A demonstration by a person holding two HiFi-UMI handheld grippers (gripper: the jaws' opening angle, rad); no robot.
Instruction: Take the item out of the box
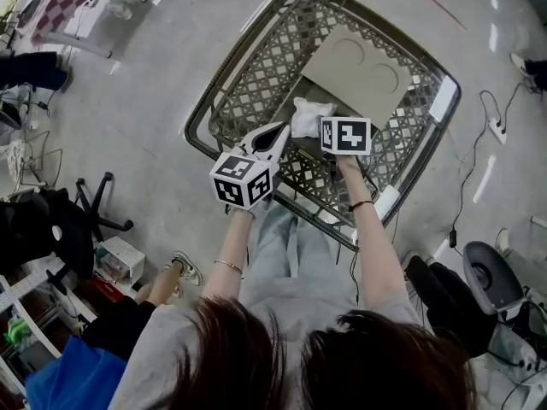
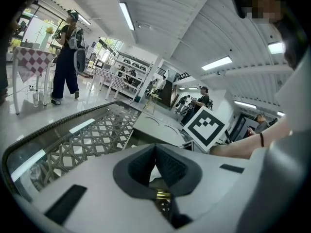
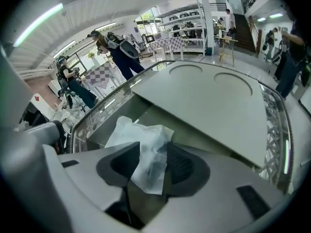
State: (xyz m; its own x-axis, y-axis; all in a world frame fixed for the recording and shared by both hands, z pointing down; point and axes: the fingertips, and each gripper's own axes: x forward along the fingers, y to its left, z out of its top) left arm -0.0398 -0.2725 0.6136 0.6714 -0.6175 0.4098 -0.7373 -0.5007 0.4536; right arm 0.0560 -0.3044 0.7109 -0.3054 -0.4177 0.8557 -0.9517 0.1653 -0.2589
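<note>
right gripper (image 3: 151,154), closing jaws around bag (image 3: 137,134)

A large, open, lab-like workspace: long ceiling strip lights (image 2: 126,15), storage shelving (image 3: 187,21), desks under checkered cloths (image 2: 30,64), a polished floor (image 1: 145,92) with trailing cables (image 1: 466,195) and a power strip (image 1: 497,128).

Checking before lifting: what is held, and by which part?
The white bag sits by one end between the right tool's closing jaws, not yet pinched; left tool shut, hold unclear.
</note>
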